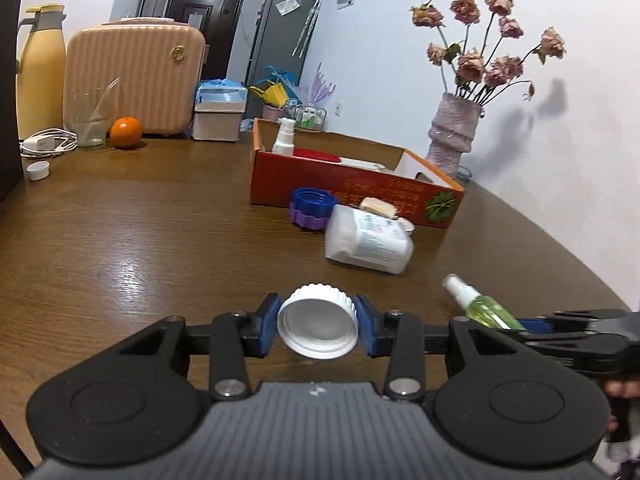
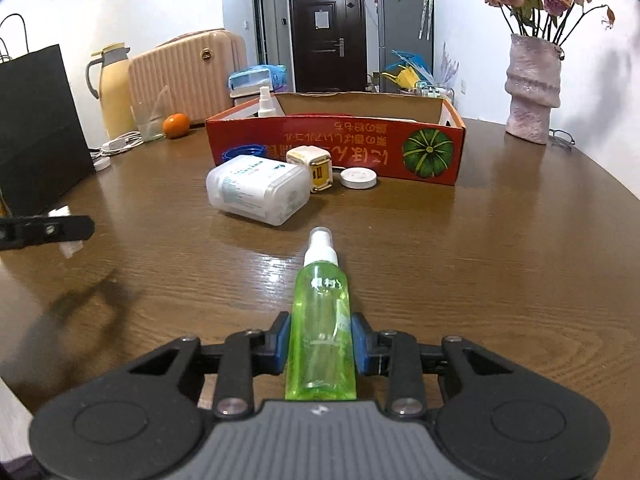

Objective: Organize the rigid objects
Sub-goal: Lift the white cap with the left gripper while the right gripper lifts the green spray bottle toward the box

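2 tools loaded | white jar (image 2: pixel 256 189) (on its side) fronts red box (image 2: pixel 336 146)

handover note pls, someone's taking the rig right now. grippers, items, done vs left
Left gripper: jaws shut on a white screw cap, held above the table.
Right gripper: jaws shut on a green spray bottle, nozzle pointing forward.
Red cardboard box: already holds a white spray bottle and a red item.
Still on the table in front of the box: white pill bottle on its side, wall charger, white round lid, blue and purple caps.
Left to do: box both held items, then those.
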Motion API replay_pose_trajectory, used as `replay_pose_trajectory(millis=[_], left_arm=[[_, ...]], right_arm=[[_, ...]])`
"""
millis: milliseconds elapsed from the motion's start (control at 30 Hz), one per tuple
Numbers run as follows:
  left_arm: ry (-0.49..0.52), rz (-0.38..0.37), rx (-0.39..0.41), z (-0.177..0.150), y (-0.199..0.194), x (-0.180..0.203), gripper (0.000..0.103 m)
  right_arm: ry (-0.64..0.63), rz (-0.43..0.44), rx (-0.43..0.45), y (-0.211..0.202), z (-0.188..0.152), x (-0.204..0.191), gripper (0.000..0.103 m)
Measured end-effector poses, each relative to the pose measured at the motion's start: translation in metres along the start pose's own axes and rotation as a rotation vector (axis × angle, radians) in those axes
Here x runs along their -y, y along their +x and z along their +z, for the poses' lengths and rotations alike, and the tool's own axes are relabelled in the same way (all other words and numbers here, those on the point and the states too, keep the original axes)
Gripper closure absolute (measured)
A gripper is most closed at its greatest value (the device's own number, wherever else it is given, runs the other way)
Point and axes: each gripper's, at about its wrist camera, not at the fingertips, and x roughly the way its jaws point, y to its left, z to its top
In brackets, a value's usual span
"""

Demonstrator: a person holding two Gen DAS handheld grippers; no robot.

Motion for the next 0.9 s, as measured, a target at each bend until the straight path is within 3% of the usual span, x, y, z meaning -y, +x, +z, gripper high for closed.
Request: replay_pose_trajectory(millis=[233,533,733,900], left_arm=[[0.039,0.010,0.038,-0.006,-0.031,0.016,0.062],[0.084,-0.027,0.056,-0.011,-0.052,0.034,0.062],[0.130,-0.066,0.068,0.004,-0.037,0.044,0.062],[0.230,-0.086,0.088,0.041,-0.003,0.047,0.062]], right_arm=[[0.023,-0.024,0.053,0.005,-0.004,-0.005,0.073],[0.080,0.005,0.087,-0.039,-0.022,-0.003,0.073],[0.101,0.001,0.162,-0.064,-0.010,0.008,0.073],[0.139,0.001,0.249,-0.050,0.026,0.030,0.073]])
